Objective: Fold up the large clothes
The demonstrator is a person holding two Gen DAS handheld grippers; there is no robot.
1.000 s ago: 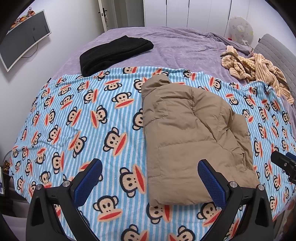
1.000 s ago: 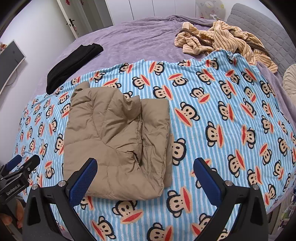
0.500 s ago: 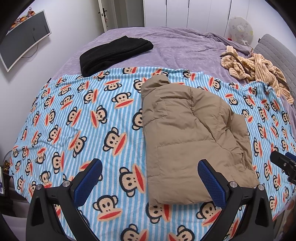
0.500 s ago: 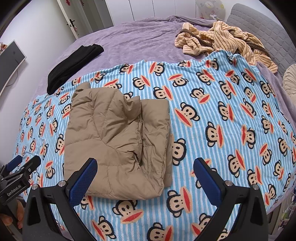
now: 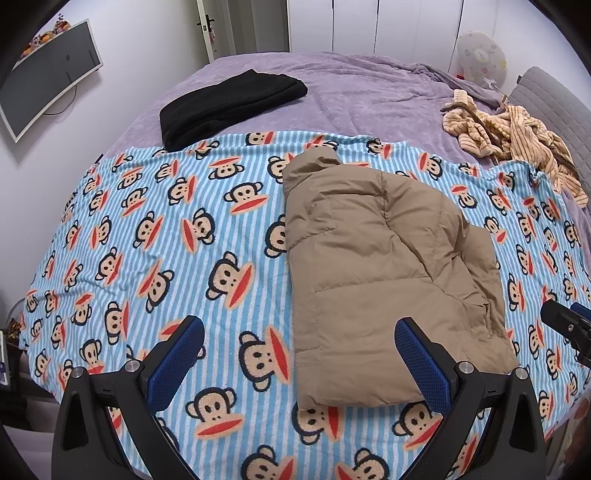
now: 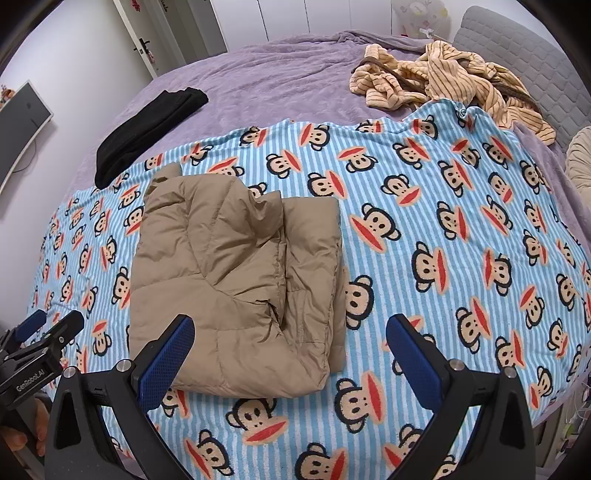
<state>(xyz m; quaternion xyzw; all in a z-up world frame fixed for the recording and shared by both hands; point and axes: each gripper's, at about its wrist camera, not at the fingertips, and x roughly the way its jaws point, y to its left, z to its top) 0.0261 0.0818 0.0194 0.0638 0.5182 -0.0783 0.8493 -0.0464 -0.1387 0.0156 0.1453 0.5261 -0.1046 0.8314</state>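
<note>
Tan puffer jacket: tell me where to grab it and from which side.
Grip the tan puffer jacket at its near folded edge, coming from the bed's near side. That thick edge faces both open grippers, left and right, and nothing blocks it.

A bedroom in a home. A wide bed under a purple bedspread [image 5: 354, 85] fills both views, overlaid at the near side with a blue-and-white striped fleece blanket printed with cartoon monkey faces [image 5: 155, 236]. A grey quilted upholstered headboard [image 6: 532, 62] stands at 2 o'clock in the right wrist view. White panelled wardrobe doors [image 5: 373, 26] close the far wall at 12 o'clock, with a white door bearing a lever handle [image 5: 210, 26] at 11 o'clock. A curved white-framed monitor [image 5: 48, 70] hangs on the wall at 10 o'clock. Loose clothing lies on the bed: a folded black garment [image 5: 229, 103] and a crumpled tan striped plush garment [image 6: 443, 81].
</note>
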